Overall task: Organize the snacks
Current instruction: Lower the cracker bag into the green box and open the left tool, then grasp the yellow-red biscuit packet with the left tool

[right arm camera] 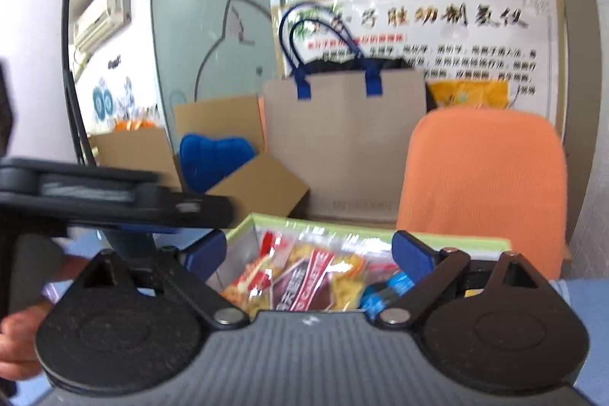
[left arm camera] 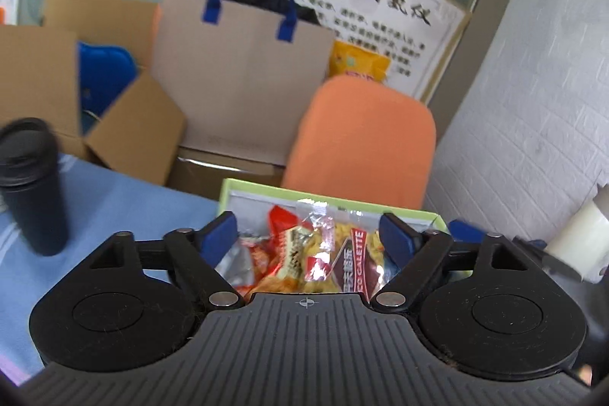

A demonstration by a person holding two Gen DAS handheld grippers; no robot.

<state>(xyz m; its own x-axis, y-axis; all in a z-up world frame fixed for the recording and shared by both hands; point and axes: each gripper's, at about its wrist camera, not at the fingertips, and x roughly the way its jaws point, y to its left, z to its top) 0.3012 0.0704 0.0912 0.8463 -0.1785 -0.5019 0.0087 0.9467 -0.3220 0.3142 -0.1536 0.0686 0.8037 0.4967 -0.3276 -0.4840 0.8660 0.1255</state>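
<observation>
Light-green cardboard box (left arm camera: 434, 215) sits on the blue tabletop (left arm camera: 125, 208), at its far edge, packed with wrapped snacks. Both wrist views look down into it from the near side.

Left gripper (left arm camera: 310, 238): jaws spread wide, nothing between the blue pads (left arm camera: 219, 231), no contact with any wrapper. It hangs just above the near side of the box. Seen between the pads: a red-and-orange snack packet (left arm camera: 281, 242), a clear crinkled wrapper (left arm camera: 319, 215) and a dark-red biscuit packet lettered GALETTE (left arm camera: 352, 261) lying on yellow packets.

Right gripper (right arm camera: 309, 253): jaws also wide apart, empty, pads clear of the contents. Same box (right arm camera: 491, 243) below it; the dark-red biscuit packet (right arm camera: 304, 284) lies mid-box, a blue foil-wrapped snack (right arm camera: 388, 288) by the right pad. View is motion-blurred, finer print unreadable.

Right wrist view also shows the left gripper's black body (right arm camera: 114, 196) from the side at left, with the person's hand (right arm camera: 19, 333) under it.

Surroundings:
- black cylindrical tumbler with lid (left arm camera: 32, 185), upright on the tabletop, well left of the box
- orange padded chair back (left arm camera: 361, 143) just behind the box
- brown paper bag with blue handles (left arm camera: 243, 71) behind the chair, beside open cardboard cartons (left arm camera: 133, 132)
- roll of clear tape (left arm camera: 578, 234) at the right edge, blurred
</observation>
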